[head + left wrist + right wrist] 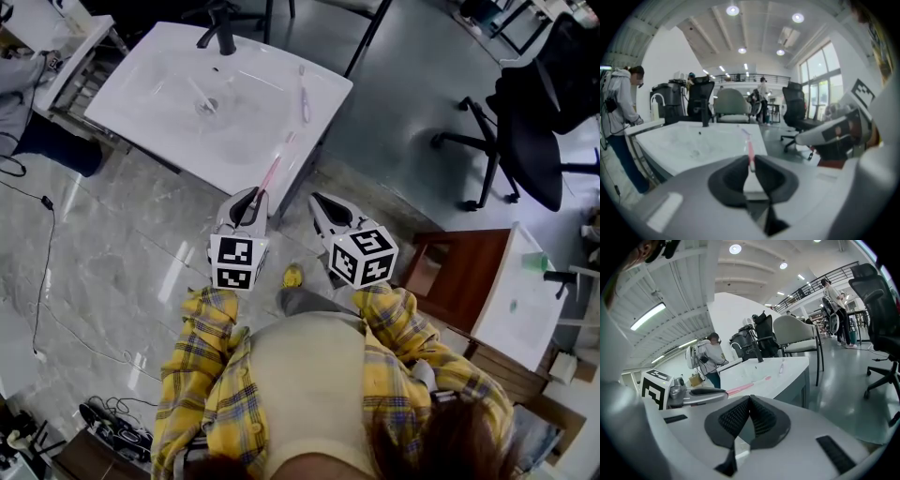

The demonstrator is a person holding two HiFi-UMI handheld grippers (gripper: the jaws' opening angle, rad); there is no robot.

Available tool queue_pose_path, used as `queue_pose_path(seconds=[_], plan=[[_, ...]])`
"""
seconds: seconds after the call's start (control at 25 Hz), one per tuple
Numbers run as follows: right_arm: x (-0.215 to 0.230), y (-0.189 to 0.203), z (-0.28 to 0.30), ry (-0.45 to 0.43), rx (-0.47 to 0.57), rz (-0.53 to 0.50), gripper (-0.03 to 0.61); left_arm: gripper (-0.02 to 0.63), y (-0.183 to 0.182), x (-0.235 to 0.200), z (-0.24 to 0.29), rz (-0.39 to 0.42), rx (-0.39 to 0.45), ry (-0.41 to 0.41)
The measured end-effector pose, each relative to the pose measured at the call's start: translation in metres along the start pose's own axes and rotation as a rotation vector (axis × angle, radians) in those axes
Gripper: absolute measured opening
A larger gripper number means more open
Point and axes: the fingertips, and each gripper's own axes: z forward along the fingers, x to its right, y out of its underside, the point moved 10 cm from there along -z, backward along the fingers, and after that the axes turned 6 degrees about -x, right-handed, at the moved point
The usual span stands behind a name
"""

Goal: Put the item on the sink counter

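Toothbrush [270, 175] clamped in left gripper [247, 201], tip over sink counter [262, 117] edge, not yet released; right gripper [321, 204] closed, empty

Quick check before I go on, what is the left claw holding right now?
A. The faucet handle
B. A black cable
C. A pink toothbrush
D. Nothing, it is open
C: the left gripper view shows the left claw shut on a pink toothbrush, which points toward the sink counter.
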Motion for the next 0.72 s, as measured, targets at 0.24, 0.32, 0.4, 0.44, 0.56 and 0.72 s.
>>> queue_pose_path(seconds=[0.24, 0.32, 0.4, 0.44, 0.56, 0.72], plan=[[0.003, -0.001, 0.002, 0.003, -0.006, 0.007, 0.014, 0.043, -0.001, -0.002, 0.01, 0.014, -0.036, 0.007], [0.004, -0.002, 0.003, 0.006, -0.009, 0.009, 0.014, 0.044, -0.002, -0.003, 0.014, 0.022, -0.048, 0.01], [0.006, -0.001, 0.003, 0.01, -0.01, 0.011, 0.014, 0.044, -0.002, -0.004, 0.017, 0.033, -0.057, 0.014], [0.006, 0.0, 0.003, 0.012, -0.011, 0.012, 0.014, 0.044, -0.002, -0.004, 0.018, 0.038, -0.063, 0.017], [0.007, 0.001, 0.004, 0.016, -0.016, 0.014, 0.014, 0.044, 0.0, -0.004, 0.021, 0.048, -0.082, 0.018], [0.008, 0.001, 0.004, 0.023, -0.018, 0.02, 0.014, 0.044, 0.002, -0.005, 0.022, 0.06, -0.103, 0.009]])
